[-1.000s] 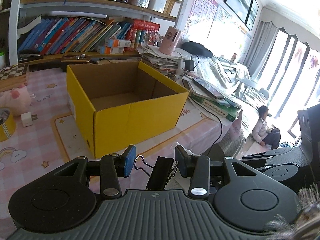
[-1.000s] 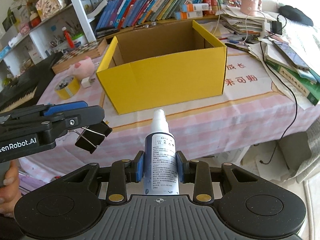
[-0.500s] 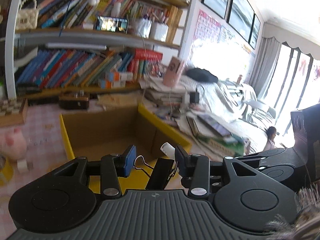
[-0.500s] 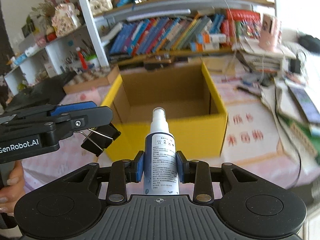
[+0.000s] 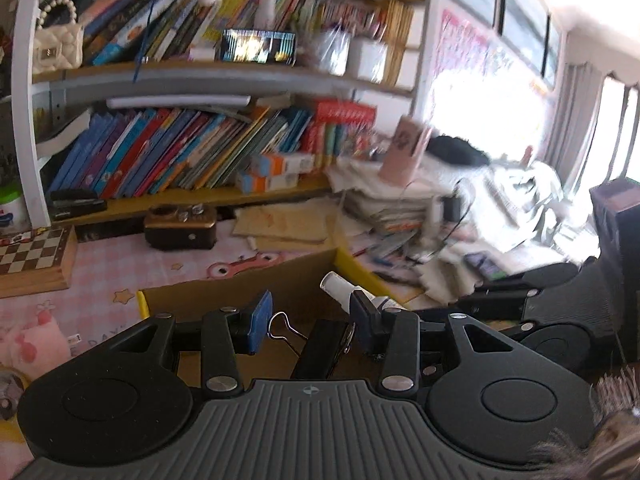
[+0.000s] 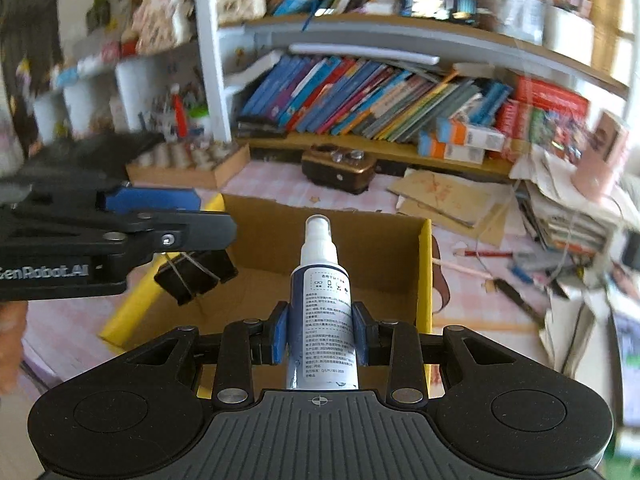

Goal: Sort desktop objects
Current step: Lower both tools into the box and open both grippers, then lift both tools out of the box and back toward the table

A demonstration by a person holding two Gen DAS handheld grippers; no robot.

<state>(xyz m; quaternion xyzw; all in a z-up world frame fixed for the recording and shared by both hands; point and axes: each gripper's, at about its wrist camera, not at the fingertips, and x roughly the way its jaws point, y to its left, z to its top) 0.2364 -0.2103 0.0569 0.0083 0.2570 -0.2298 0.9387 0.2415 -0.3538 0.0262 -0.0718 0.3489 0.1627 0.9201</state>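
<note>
At the left, the left gripper (image 6: 192,258) is seen clamped on a black binder clip (image 6: 194,276), which is held by its wire handles and hangs over the left part of the open yellow cardboard box (image 6: 424,276). In the left wrist view the same clip (image 5: 326,346) is found between the blue pads (image 5: 258,320), with the box's brown inner wall directly beyond it. Exact pad contact on the wire loop is blurred, so the hold is judged from the clip hanging clear of any support.

At the centre, the right gripper (image 6: 319,338) is closed on a white-and-blue spray bottle (image 6: 322,304), gripped at its labelled body, nozzle pointing forward over the box interior. The bottle is upright between the pads and touches nothing else.

To the right of the box, pencils and loose papers (image 6: 452,196) are noted on the pink tablecloth (image 6: 272,184), with a paper stack beyond.

The step in hand is judged to be the carry-and-deposit stage: both items are held above the box opening, not yet released. The next move is judged to call for each item to be lowered inside the walls, kept clear of the rim and of the other gripper, and the jaws then parted. The bottle may tip if released upright.
</note>
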